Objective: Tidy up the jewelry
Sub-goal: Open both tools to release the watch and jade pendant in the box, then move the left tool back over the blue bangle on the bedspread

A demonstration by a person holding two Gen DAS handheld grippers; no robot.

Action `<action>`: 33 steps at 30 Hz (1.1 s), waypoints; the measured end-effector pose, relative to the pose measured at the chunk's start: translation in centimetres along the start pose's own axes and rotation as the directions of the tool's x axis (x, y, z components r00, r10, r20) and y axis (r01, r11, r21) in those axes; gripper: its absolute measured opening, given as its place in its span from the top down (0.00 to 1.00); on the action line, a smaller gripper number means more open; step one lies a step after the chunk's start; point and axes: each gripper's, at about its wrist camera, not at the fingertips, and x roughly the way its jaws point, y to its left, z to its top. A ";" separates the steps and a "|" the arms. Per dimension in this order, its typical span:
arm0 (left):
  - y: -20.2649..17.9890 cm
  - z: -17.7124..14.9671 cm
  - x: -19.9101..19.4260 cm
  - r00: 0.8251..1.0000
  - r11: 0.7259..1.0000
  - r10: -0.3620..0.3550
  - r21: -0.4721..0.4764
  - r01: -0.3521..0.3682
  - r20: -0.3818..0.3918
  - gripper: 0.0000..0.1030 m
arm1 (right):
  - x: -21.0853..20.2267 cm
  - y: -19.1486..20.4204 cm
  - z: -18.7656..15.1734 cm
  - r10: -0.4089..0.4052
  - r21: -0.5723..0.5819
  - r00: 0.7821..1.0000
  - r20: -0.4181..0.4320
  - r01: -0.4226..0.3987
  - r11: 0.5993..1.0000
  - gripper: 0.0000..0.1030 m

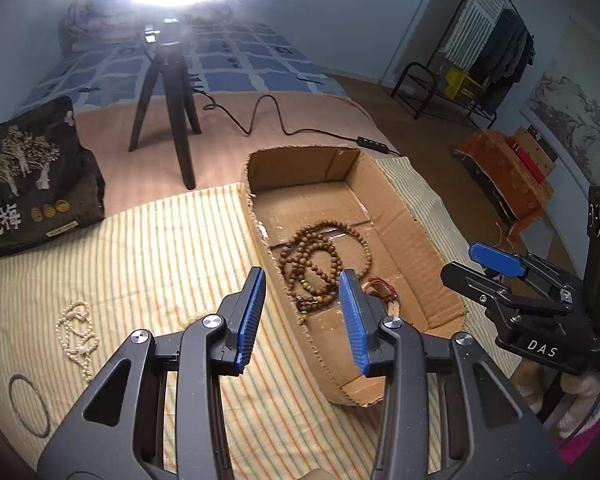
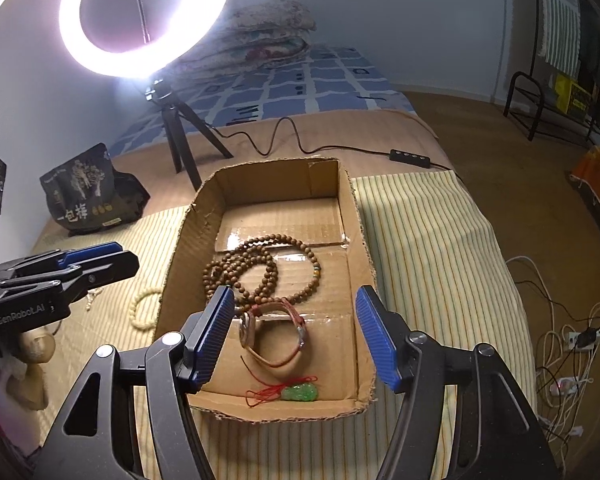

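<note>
The left gripper (image 1: pixel 302 316), with blue ribbed pads on black fingers, was held spread apart and empty above the near left wall of the shallow brown cardboard box (image 1: pixel 416 240). The right gripper (image 2: pixel 296 340) was likewise spread wide, with nothing between its pads, above the near half of the same box.

Inside the box, a long strand of brown wooden beads (image 2: pixel 260 264) was seen coiled in the middle, a reddish-brown strap bracelet (image 2: pixel 276 336) lay just nearer, and a green jade pendant on red cord (image 2: pixel 298 393) rested by the near wall.

On the yellow striped cloth (image 1: pixel 160 248) to the left of the box, a cream pearl-like bead strand (image 1: pixel 78 332) and a thin dark ring bangle (image 1: pixel 28 404) remained outside.

The task was judged partly done: three pieces were boxed, and at least two were left to be collected.
</note>
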 end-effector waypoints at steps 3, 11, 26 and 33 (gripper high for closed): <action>0.5 -0.1 -0.5 1.000 1.000 0.012 0.001 -0.012 0.007 0.63 | 0.0 0.4 0.2 0.004 -0.003 1.000 0.003 -0.004 1.000 0.39; 2.4 -0.2 -2.4 0.998 0.999 0.048 -0.002 -0.048 0.036 0.43 | -0.2 2.2 0.8 0.028 -0.012 0.999 0.021 -0.028 1.000 0.32; 9.3 -0.9 -7.7 0.989 0.990 0.139 -0.042 -0.136 0.058 0.33 | 0.3 5.8 2.0 0.103 -0.010 0.994 0.036 -0.102 0.995 0.26; 14.3 -2.4 -10.1 0.978 0.975 0.201 -0.106 -0.194 0.057 0.33 | 0.8 7.9 2.2 0.133 -0.031 0.991 0.032 -0.132 0.991 0.26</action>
